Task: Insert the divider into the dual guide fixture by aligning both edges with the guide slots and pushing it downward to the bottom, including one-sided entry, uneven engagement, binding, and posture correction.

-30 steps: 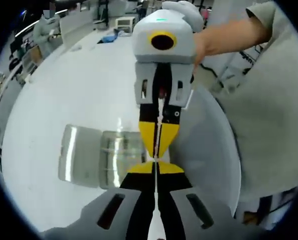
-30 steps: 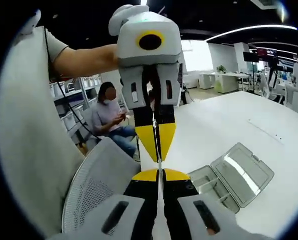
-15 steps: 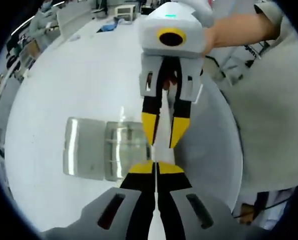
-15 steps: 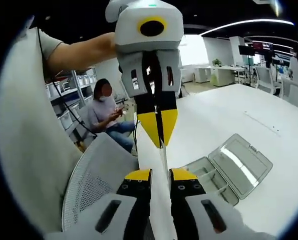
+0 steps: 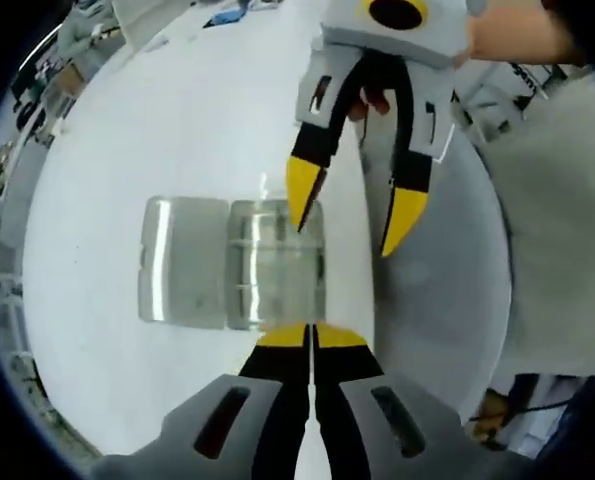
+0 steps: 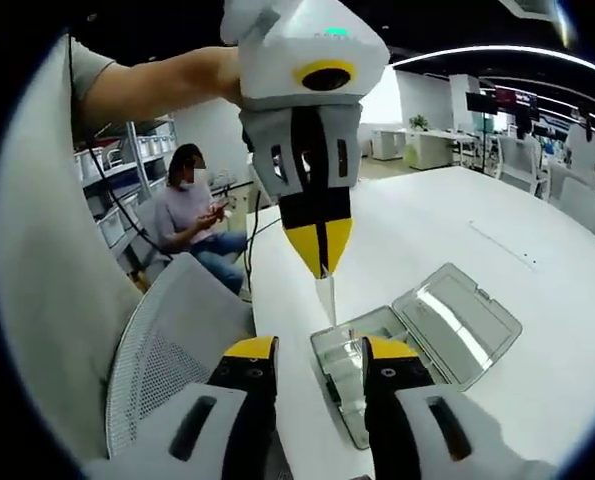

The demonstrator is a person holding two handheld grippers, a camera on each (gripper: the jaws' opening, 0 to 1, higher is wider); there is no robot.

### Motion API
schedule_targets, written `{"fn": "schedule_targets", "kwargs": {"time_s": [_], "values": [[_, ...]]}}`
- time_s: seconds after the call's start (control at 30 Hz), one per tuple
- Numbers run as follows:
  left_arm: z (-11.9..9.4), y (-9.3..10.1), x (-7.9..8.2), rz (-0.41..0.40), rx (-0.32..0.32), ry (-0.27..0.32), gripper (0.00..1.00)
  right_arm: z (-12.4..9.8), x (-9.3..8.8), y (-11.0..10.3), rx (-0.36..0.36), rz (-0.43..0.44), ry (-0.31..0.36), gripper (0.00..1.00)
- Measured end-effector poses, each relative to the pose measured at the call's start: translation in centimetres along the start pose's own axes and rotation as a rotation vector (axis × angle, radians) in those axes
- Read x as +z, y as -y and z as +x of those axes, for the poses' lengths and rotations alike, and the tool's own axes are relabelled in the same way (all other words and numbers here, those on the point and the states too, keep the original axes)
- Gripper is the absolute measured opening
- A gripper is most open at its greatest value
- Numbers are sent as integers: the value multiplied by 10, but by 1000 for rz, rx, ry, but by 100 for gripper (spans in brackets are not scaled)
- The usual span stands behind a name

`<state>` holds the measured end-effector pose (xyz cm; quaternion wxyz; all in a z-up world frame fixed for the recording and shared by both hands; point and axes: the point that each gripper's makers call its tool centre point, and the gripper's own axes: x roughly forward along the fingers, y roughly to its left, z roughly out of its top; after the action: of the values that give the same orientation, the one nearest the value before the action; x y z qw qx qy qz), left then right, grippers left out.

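Note:
The fixture is a clear plastic box (image 5: 275, 266) with its lid (image 5: 183, 262) folded open, lying on the white table (image 5: 177, 130). My left gripper (image 5: 312, 335) is shut just in front of the box. In the right gripper view, the left gripper (image 6: 323, 262) hangs from above, shut on a thin pale divider (image 6: 325, 296) that points down at the box (image 6: 355, 352), with the lid (image 6: 459, 320) beside it. My right gripper (image 6: 317, 350) stands open, with nothing between its jaws. From the left gripper view, the right gripper (image 5: 349, 215) hovers open over the box's near edge.
A grey mesh chair back (image 6: 167, 350) stands at the table's edge, also seen as the chair (image 5: 442, 290). A seated person (image 6: 192, 215) is behind it. Desks and monitors (image 6: 497, 110) fill the far room. The operator's grey shirt (image 5: 567, 200) is close by.
My right gripper has opened, let go of the divider and drawn back. The left gripper stays shut on it, and both views now look more directly over the box.

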<state>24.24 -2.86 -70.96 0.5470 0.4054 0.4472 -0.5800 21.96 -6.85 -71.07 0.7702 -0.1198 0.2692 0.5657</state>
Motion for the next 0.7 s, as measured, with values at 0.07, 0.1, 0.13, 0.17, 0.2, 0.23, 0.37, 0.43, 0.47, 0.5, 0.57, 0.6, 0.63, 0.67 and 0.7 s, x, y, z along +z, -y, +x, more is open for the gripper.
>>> {"fn": "schedule_targets", "kwargs": {"time_s": [0.07,0.1,0.13,0.17,0.2,0.23,0.37,0.43,0.47,0.5,0.57,0.6,0.63,0.67,0.7], "values": [[2,-2,-1,-1,6,-8,0,-1,0,1,-6,11,6,35],[2,-3,-2,-3,8,-13,0,-2,-1,2,-9,15,5,35],[3,-4,-2,-1,13,-17,0,-2,-2,4,-19,14,3,36],[4,-4,-3,-5,13,-22,0,-3,-3,6,-29,16,-1,37],[6,-5,-4,-6,16,-27,0,-3,-3,7,-36,17,-3,38],[7,-6,-4,-7,19,-31,0,-4,-4,8,-43,16,-4,41],[13,-9,-5,-21,15,-41,0,-6,-5,11,-69,29,-4,49],[16,-9,-6,-23,17,-49,0,-7,-6,13,-78,26,-4,50],[18,-10,-8,-22,22,-59,0,-7,-6,14,-83,29,-3,51],[19,-12,-9,-22,26,-63,0,-7,-6,14,-87,29,-4,52],[20,-14,-10,-26,30,-70,0,-7,-8,16,-94,30,-12,54],[20,-14,-11,-28,29,-70,0,-7,-8,16,-96,31,-13,55],[21,-14,-11,-34,27,-68,0,-8,-9,16,-97,30,-14,55],[21,-15,-11,-37,29,-69,0,-8,-9,16,-98,31,-12,56],[22,-16,-11,-39,32,-71,0,-8,-9,17,-101,32,-12,56]]}}
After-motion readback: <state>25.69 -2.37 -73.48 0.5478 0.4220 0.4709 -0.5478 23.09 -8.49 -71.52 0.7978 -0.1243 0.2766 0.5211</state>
